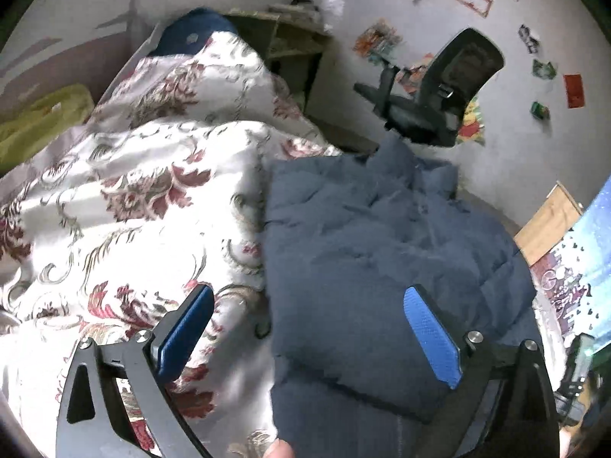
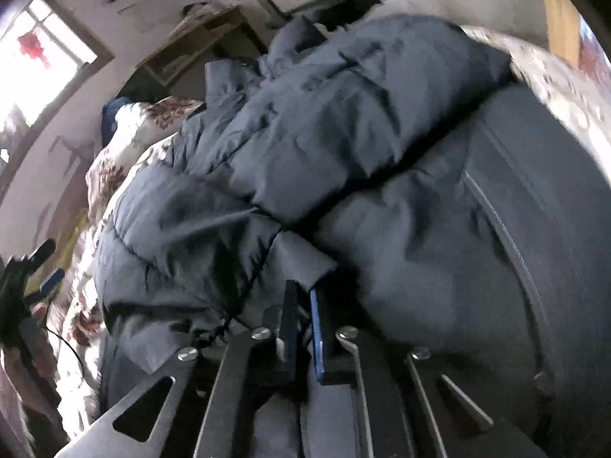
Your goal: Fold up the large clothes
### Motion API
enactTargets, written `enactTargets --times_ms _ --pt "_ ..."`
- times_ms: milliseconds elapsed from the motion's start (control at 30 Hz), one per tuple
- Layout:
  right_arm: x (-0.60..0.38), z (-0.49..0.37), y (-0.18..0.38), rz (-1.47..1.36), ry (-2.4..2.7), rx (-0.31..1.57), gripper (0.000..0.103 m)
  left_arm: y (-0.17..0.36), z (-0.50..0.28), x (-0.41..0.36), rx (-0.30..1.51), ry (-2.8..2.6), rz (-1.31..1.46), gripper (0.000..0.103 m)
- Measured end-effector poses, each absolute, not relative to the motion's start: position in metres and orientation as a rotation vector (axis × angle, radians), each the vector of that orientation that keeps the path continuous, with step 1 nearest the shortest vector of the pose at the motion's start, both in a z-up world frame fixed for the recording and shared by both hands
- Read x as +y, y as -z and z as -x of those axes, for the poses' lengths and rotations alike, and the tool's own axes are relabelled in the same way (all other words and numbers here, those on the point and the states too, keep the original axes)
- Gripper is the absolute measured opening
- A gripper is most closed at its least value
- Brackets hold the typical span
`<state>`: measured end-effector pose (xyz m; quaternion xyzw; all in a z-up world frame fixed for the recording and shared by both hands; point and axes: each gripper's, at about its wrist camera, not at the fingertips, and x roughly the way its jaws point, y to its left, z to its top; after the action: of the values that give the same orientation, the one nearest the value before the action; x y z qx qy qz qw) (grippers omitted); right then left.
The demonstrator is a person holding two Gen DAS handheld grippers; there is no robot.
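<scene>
Left wrist view: the left gripper (image 1: 309, 328) occupies the lower part of the frame with its jaws spread wide, nothing pressed between the blue pads (image 1: 433, 337). A dark blue padded jacket (image 1: 374, 236) lies on a floral bedspread (image 1: 133, 198), filling the centre and lower right; its left edge runs down between the two fingers, so the right finger stands over the jacket and the left finger over the bedspread. An office chair (image 1: 439, 91) stands at upper right, against the wall.

Right wrist view: the jacket (image 2: 343, 145) fills most of the frame, one sleeve folded diagonally across the body. The right gripper (image 2: 303, 294), at lower centre, has its jaws closed together on a flap of the jacket's fabric. The left gripper (image 2: 46, 267) appears at the left edge, beside the jacket.
</scene>
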<state>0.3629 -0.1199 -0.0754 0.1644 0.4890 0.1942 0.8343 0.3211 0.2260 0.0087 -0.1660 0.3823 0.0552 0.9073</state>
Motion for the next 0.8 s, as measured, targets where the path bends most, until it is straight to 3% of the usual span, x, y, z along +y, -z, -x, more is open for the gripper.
enactTargets --times_ms 300,567,633,700,800 --pt "-0.155 -0.359 -0.016 -0.225 -0.254 0.656 0.004 0.011 -0.333 0.207 0.849 -0.163 0.214 0.098" --pt "-0.173 -0.400 -0.020 -0.080 0.038 0.653 0.007 0.019 -0.362 0.187 0.870 -0.146 0.140 0.098" --pt "-0.166 -0.399 -0.016 -0.050 0.005 0.648 0.022 0.022 -0.374 0.179 0.879 -0.136 0.107 0.098" --pt "-0.158 -0.396 -0.010 -0.067 -0.074 0.647 0.051 0.027 -0.386 0.165 0.885 -0.113 0.055 0.098" --pt "-0.141 -0.398 0.006 -0.048 -0.217 0.709 0.051 0.042 -0.402 0.145 0.904 -0.096 -0.036 0.098"
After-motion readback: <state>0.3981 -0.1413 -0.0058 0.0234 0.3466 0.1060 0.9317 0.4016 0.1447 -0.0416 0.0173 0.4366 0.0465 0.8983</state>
